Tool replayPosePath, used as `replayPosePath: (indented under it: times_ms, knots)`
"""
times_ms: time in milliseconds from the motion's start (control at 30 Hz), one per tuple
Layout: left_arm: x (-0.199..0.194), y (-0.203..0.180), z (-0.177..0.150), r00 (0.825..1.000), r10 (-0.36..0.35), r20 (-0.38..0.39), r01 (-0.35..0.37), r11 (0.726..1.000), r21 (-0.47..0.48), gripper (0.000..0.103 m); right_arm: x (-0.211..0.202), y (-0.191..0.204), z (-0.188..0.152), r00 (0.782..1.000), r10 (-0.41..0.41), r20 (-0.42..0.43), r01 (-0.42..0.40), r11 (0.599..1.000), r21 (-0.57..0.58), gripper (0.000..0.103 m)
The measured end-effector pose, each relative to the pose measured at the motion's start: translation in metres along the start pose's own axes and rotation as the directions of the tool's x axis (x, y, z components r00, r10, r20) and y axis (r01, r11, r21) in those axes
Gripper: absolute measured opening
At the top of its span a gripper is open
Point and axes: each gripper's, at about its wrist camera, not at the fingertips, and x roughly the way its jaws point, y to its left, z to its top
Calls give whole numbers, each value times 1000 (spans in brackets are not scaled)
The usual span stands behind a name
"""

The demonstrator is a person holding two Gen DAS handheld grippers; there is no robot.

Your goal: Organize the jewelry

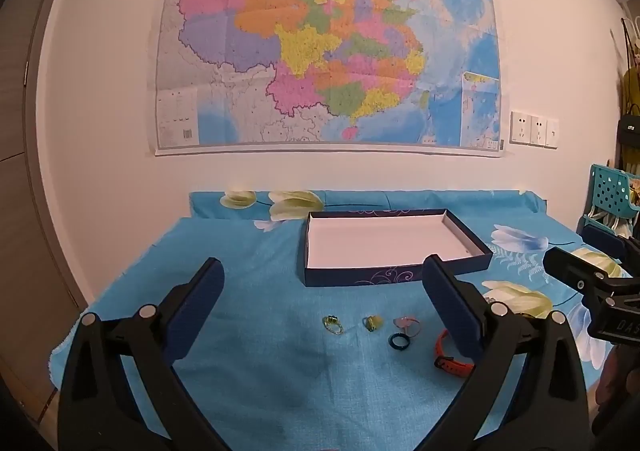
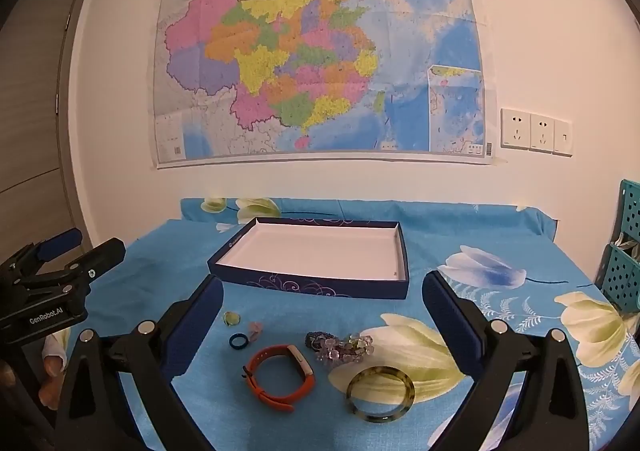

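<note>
An empty dark blue box point(image 1: 360, 278) point(image 2: 320, 287) with a white inside lies on the blue floral cloth. In front of it lie a green ring point(image 1: 333, 324), a yellow-green ring point(image 1: 372, 322) point(image 2: 231, 318), a pink ring point(image 1: 406, 323) point(image 2: 255, 329), a dark blue ring point(image 1: 398, 340) point(image 2: 237, 340), an orange wristband point(image 1: 448, 355) point(image 2: 280, 375), a beaded bracelet point(image 2: 340, 347) and a greenish bangle point(image 2: 380, 393). My left gripper point(image 1: 322, 297) is open and empty above the rings. My right gripper point(image 2: 322, 301) is open and empty above the wristband and bangle.
The cloth-covered table point(image 2: 500, 235) stands against a white wall with a large map point(image 2: 320, 51) and sockets point(image 2: 536, 133). A teal perforated rack point(image 2: 624, 251) stands at the right edge. A door point(image 2: 36, 131) is on the left.
</note>
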Motion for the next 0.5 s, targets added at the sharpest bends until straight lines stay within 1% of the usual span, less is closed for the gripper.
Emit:
replayPosePath:
  times_ms: [167, 300, 500]
  knots:
    - [0, 0, -1, 1000, -1, 3, 1, 1000, 1, 97, 1, 2, 1, 1000, 0, -3, 0, 1000, -1, 96]
    - [-5, 2, 7, 1000, -1, 6, 1, 1000, 1, 97, 1, 3, 2, 1000, 5, -6, -5, 1000, -2, 96]
    - [-4, 2, 5, 1000, -1, 7, 1, 1000, 2, 97, 1, 3, 1, 1000, 4, -6, -4, 1000, -1, 96]
